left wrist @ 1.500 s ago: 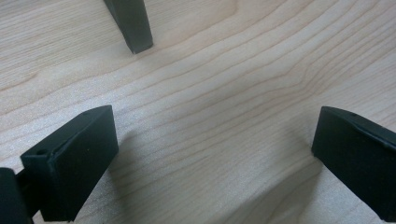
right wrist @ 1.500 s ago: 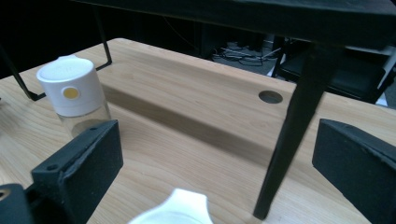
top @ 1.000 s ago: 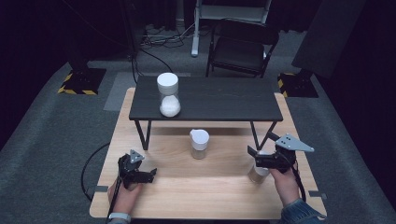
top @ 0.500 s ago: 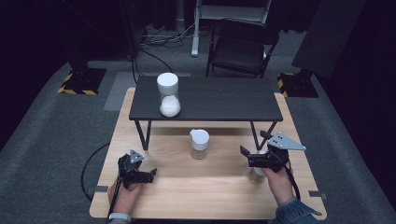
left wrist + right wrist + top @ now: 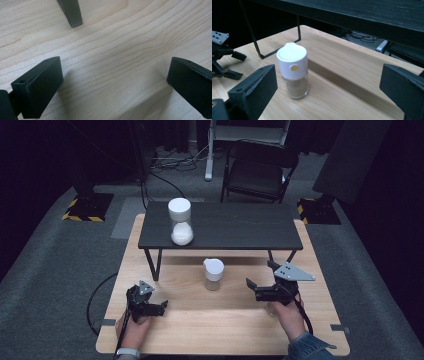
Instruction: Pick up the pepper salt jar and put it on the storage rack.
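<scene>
High view: we record a light wooden bench (image 5: 225, 320) carrying a low black shelf (image 5: 235, 227) on thin legs across its far half. A small shaker jar (image 5: 213, 274) with a white cap stands upright on the bench, just near of the shelf's front edge and about midway across. A larger jar (image 5: 180, 221) with a white lid and white contents stands on the left part of the shelf. The right gripper (image 5: 256, 289), held in the person's right hand (image 5: 287, 312), sits to the right of the shaker jar and points left toward it, close but apart from it; its fingers stand apart. The left gripper (image 5: 159, 306), in the left hand (image 5: 132, 330), lies near the left front of the bench, well apart from the shaker jar.

Left gripper view: we note 2 black fingers (image 5: 37, 87) spread wide over bare wood, holding nothing. A black shelf leg (image 5: 71, 12) meets the bench beyond them.

Right gripper view: the 2 fingers (image 5: 253, 93) are spread wide and hold nothing. The shaker jar stands upright beyond them, left of centre, holding brownish powder. The left gripper shows at the far left edge.
</scene>
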